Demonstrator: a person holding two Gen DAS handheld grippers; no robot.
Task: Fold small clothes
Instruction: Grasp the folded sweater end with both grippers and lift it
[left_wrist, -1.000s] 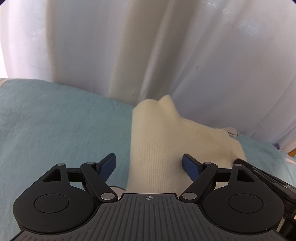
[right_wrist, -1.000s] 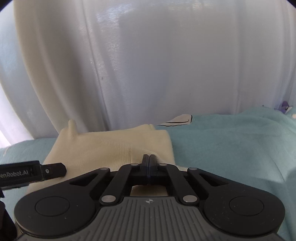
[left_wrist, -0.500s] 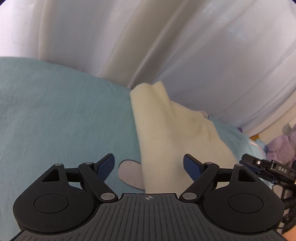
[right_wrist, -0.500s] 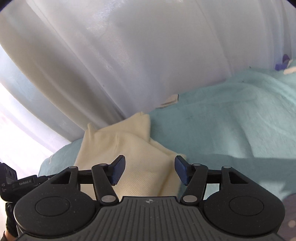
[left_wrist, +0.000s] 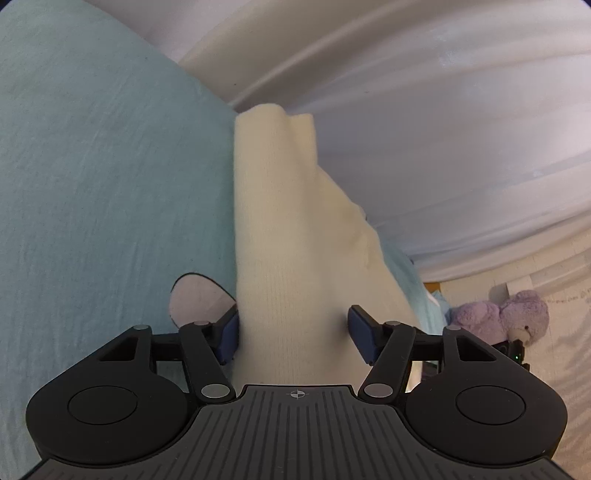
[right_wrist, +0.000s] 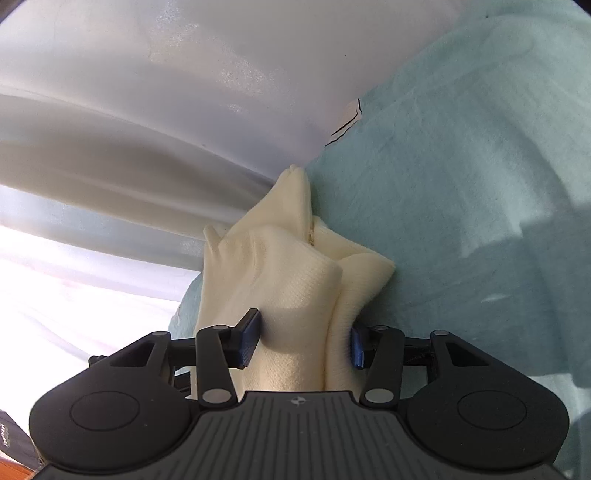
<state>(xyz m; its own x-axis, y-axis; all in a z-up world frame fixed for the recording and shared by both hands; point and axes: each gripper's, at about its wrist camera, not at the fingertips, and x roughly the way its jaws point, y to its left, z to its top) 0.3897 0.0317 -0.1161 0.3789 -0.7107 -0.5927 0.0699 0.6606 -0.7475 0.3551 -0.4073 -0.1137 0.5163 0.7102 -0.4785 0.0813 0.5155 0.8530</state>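
A cream knitted garment (left_wrist: 288, 221) lies on a teal bed sheet (left_wrist: 110, 184), running away toward the curtain. My left gripper (left_wrist: 295, 332) straddles its near end. The jaws are closing, and the flat cloth lies between them with a gap at the right pad. In the right wrist view the garment (right_wrist: 280, 266) is bunched into a raised fold. My right gripper (right_wrist: 301, 338) is closing on that fold, and both blue pads touch the cloth.
White curtains (left_wrist: 443, 129) hang close behind the bed. A pale printed patch (left_wrist: 195, 299) sits on the sheet beside my left gripper. A purple teddy bear (left_wrist: 506, 317) lies at the far right. The sheet (right_wrist: 461, 184) rises in folds to the right of the garment.
Both grippers have rolled and tipped down toward the garment. The right one went from shut to open, then narrowed around a bunched fold. The left jaws have narrowed around the cloth's near end.
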